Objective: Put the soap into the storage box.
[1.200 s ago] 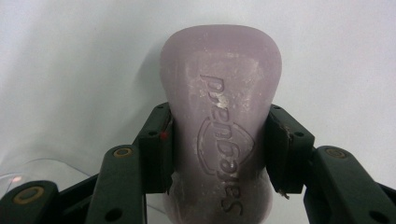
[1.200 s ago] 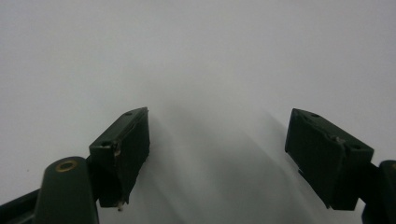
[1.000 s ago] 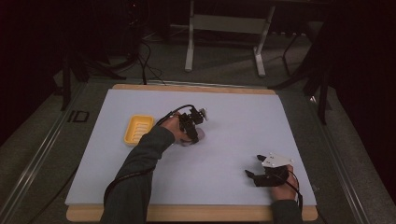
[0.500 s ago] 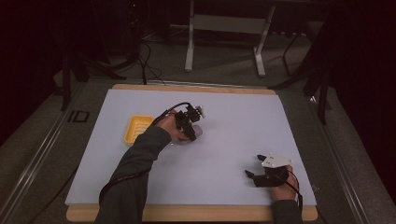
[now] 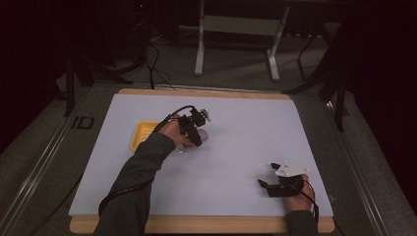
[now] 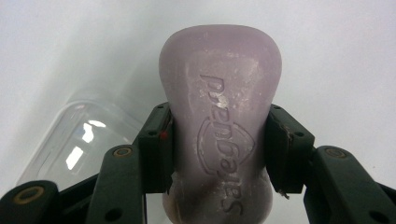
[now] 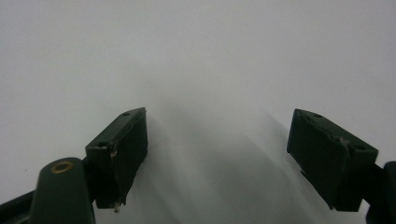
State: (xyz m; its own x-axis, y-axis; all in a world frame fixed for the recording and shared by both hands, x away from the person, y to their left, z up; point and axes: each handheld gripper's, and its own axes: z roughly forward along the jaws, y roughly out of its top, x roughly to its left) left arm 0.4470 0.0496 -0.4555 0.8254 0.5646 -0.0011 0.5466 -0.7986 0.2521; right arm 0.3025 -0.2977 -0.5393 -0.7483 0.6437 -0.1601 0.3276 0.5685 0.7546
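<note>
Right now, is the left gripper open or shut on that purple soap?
Shut on it. The left gripper has both fingers pressed against the narrow sides of the soap, with no gap visible.

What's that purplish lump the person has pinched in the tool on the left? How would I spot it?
Start at the pale mat covering the table, then find the yellow tray left of centre. Just right of it, the left gripper clamps a lilac bar of soap by its narrow waist. Unlike the clear plastic lid beside it, it is solid, with lettering pressed in.
</note>
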